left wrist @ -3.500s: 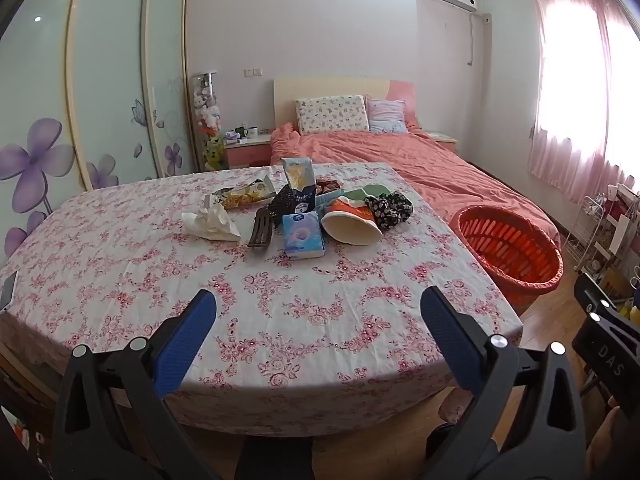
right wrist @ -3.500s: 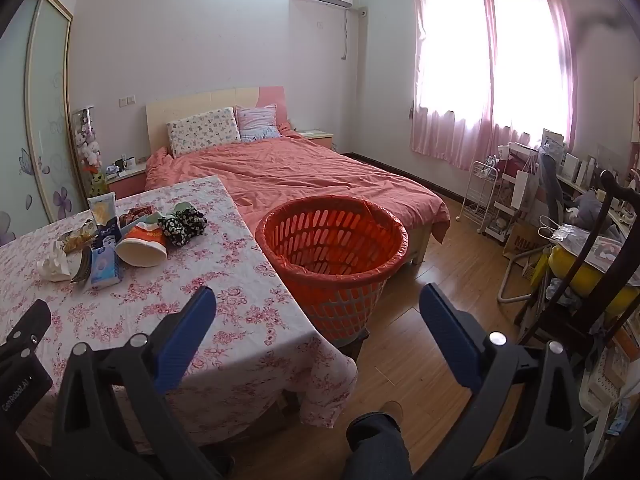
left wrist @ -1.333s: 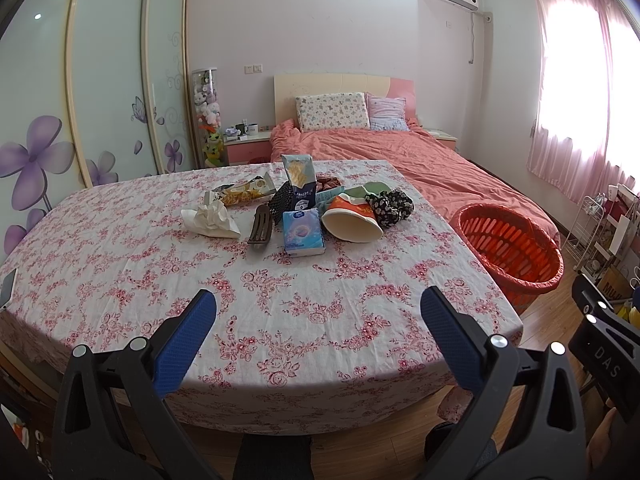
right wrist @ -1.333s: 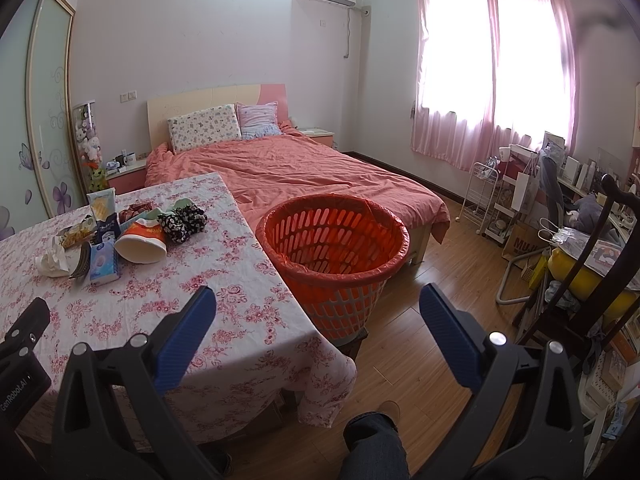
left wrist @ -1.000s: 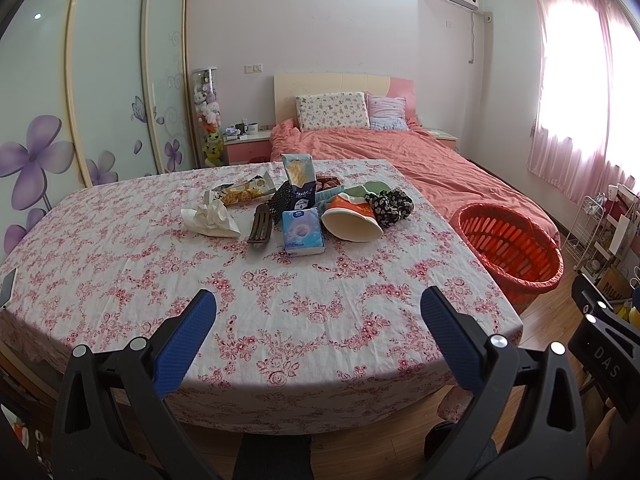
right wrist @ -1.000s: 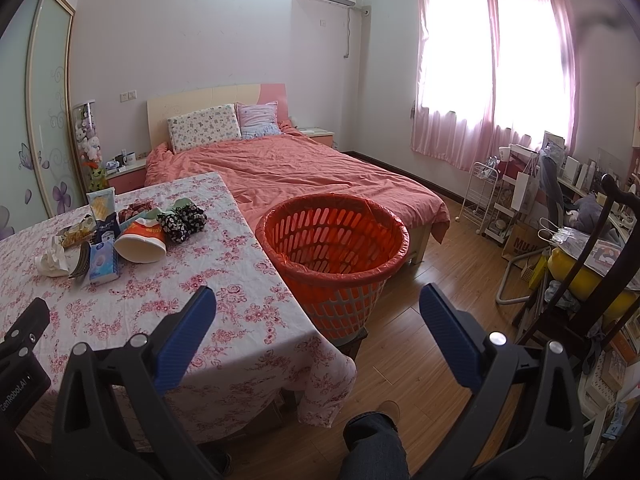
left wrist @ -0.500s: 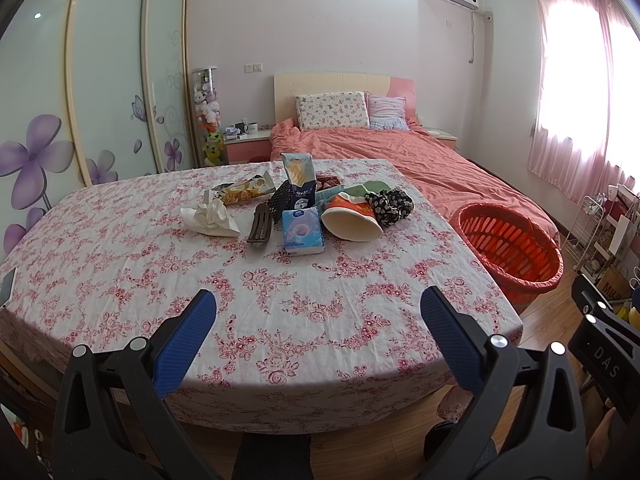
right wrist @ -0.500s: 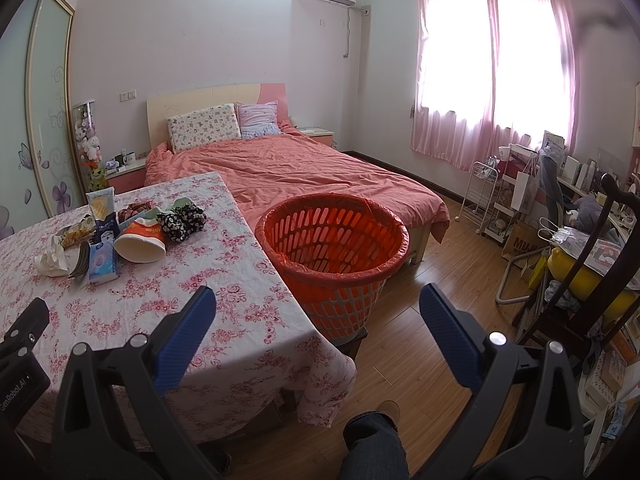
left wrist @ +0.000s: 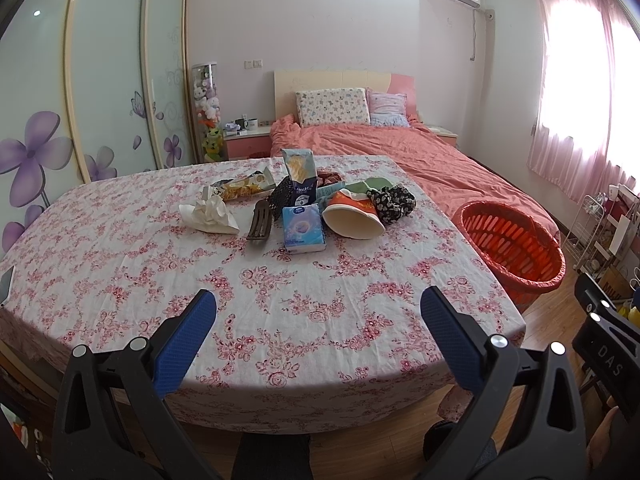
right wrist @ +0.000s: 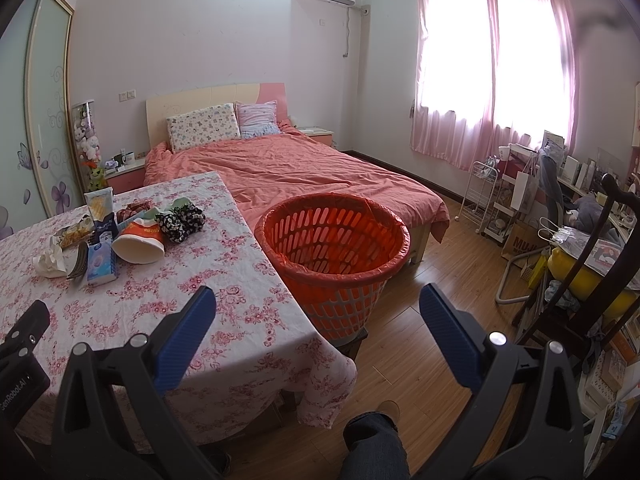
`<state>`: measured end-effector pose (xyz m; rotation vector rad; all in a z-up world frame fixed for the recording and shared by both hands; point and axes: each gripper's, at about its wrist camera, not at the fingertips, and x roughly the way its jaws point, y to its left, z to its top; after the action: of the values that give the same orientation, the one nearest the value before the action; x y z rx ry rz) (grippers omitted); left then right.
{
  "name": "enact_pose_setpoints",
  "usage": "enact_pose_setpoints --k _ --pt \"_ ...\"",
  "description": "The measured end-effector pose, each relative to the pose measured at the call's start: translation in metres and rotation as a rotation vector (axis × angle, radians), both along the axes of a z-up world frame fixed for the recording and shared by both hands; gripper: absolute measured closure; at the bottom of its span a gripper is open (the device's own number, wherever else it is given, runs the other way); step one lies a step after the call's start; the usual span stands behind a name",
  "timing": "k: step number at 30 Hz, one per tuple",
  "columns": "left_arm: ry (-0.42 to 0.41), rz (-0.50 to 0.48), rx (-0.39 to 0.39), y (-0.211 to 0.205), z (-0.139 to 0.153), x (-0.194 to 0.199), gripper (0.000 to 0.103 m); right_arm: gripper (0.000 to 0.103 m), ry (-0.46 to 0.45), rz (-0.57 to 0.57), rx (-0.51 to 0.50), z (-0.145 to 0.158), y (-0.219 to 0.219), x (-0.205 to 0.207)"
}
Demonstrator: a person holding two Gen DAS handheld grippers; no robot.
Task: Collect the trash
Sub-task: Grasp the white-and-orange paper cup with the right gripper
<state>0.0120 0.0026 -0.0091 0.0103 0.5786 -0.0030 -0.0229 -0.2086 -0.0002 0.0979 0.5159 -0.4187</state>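
Both my claws spread, empty. Trash pile [left wrist: 304, 208] sits far ahead of left gripper [left wrist: 318, 320], which is nearer; orange basket [right wrist: 332, 256] ahead of right gripper [right wrist: 318, 320]

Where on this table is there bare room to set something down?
The near half of the table, between the pile and the front edge, is bare, as is the left side beyond the crumpled tissue. It is crowded around the tissue pack and tipped cup.
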Motion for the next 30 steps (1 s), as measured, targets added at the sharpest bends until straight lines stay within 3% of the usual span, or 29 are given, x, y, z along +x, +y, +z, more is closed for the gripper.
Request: enact_pose_setpoints --k 7,17,24,30 --pt "0.066 0.071 -0.030 0.023 -0.013 0.026 0.002 0.004 0.021 0.031 0.009 -0.011 0.004 0.032" --pt "0.158 0.264 -0.044 0.117 -0.036 0.102 0.002 0.004 0.100 0.159 0.008 -0.036 0.031 0.113" --pt "0.146 0.300 -0.063 0.152 -0.043 0.148 0.002 0.024 0.087 0.307 0.168 -0.041 0.046 0.177" --pt "0.165 0.301 -0.054 0.161 -0.051 0.182 0.002 0.041 0.126 0.444 0.127 -0.054 0.094 0.228"
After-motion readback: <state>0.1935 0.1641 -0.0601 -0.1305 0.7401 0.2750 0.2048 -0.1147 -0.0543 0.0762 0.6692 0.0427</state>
